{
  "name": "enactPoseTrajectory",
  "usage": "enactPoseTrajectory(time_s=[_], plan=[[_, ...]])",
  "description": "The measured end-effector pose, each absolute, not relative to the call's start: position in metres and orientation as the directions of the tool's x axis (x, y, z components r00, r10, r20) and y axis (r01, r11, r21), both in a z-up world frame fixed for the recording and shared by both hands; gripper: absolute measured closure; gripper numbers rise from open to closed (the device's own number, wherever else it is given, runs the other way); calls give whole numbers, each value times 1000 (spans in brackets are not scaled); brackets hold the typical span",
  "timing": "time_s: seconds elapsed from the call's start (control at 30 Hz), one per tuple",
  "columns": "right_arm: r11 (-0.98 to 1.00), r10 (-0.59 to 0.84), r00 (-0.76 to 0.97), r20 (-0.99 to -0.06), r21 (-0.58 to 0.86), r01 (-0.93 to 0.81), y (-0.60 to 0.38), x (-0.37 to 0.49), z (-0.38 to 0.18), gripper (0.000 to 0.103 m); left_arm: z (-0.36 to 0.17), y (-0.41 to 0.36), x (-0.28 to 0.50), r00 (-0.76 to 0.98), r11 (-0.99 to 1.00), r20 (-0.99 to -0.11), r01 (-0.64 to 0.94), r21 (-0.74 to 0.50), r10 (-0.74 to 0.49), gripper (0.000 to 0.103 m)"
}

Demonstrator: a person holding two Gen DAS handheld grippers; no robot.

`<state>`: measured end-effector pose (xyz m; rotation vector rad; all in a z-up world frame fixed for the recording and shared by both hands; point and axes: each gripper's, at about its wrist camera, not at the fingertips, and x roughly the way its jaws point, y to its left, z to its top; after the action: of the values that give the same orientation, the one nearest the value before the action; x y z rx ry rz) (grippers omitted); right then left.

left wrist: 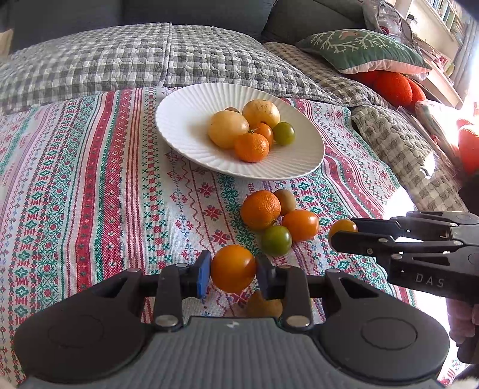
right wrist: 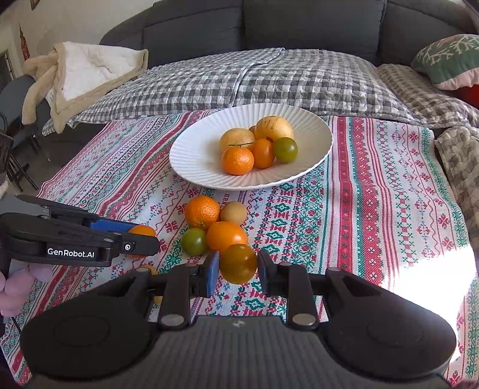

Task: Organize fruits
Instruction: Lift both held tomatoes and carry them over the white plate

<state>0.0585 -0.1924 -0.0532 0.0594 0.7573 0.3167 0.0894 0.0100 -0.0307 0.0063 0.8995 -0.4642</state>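
Fruits lie in two groups around the white plate [left wrist: 185, 119], which sits on the striped tablecloth [left wrist: 89, 185]. On the plate we see two big yellow fruits [left wrist: 228, 129], a mandarin [left wrist: 251, 147] at the front, a small orange tomato [left wrist: 265, 131] behind it and a green tomato [left wrist: 283, 133] on the right side. Just in front of the plate, on the cloth, a loose cluster rests close together: an orange [left wrist: 260, 209], a brownish kiwi [left wrist: 285, 201] beside it, an orange tomato [left wrist: 300, 225] and a second green tomato [left wrist: 276, 240].

Nearer to us than that cluster, our left gripper [left wrist: 233, 269] is clamped on an orange tomato of its own [left wrist: 233, 268], its blue pads pressing both sides of it. Another yellowish fruit [left wrist: 263, 305] shows partly below that gripper, on the cloth.

Our right gripper [right wrist: 238, 264] is likewise clenched, on a darker orange-green tomato [right wrist: 238, 263], just in front of the cluster as the right wrist view shows it. In the left wrist view this gripper comes in from the right of the plate, lower down, with its tomato at the fingertips.

Beyond the plate lies a grey checked quilt [left wrist: 119, 59] over a dark sofa [right wrist: 269, 27], with a green cushion [left wrist: 359, 49] off to the right.
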Motion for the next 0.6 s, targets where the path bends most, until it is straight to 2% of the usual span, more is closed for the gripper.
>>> enactPoseTrajectory(time_s=[0.6], plan=[[953, 302, 741, -600, 186, -238, -190, 74, -25, 78, -14, 8, 97, 598, 909, -701, 374, -183, -388, 94]])
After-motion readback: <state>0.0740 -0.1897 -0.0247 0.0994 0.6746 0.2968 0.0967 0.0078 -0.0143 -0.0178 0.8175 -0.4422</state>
